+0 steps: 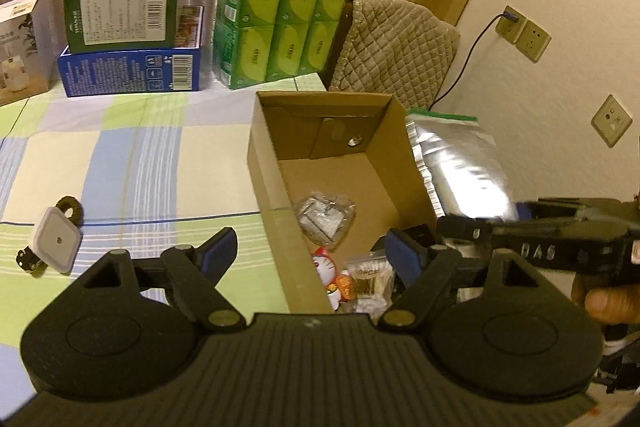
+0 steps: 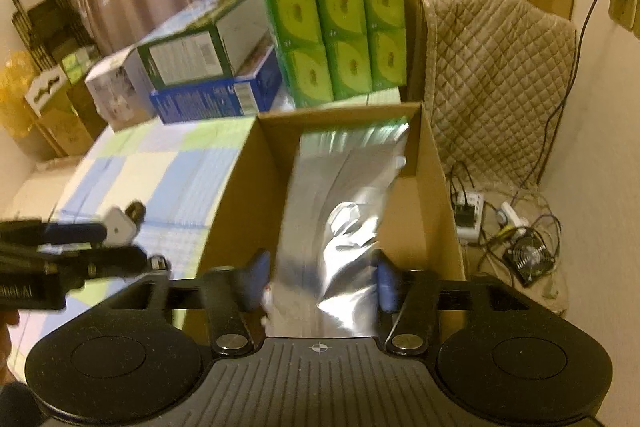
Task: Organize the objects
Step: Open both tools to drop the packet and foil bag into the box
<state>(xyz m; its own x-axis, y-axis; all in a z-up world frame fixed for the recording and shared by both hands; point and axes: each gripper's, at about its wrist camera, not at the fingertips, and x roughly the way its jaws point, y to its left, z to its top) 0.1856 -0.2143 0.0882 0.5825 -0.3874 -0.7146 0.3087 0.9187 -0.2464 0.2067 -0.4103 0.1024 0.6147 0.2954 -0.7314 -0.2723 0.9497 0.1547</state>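
Observation:
An open cardboard box [image 1: 340,131] [image 2: 248,163] sits on the checked tablecloth. Inside lie a clear plastic packet [image 1: 325,215], a cat figurine [image 1: 330,271] and a cotton swab pack [image 1: 370,277]. My left gripper [image 1: 312,251] is open and empty over the box's near left wall. My right gripper [image 2: 320,275] is held around a silver foil bag [image 2: 340,211] above the box; the bag also shows at the box's right side in the left wrist view [image 1: 456,163]. A white square device [image 1: 56,241] [image 2: 118,225] and a brown hair tie [image 1: 72,209] lie on the cloth to the left.
Stacked green tissue packs [image 1: 280,19] [image 2: 340,31], a green box [image 1: 124,7] on a blue box [image 1: 128,71] and a white box [image 1: 20,47] line the table's far edge. A quilted chair [image 2: 492,79] stands right; cables and a fan [image 2: 528,255] lie on the floor.

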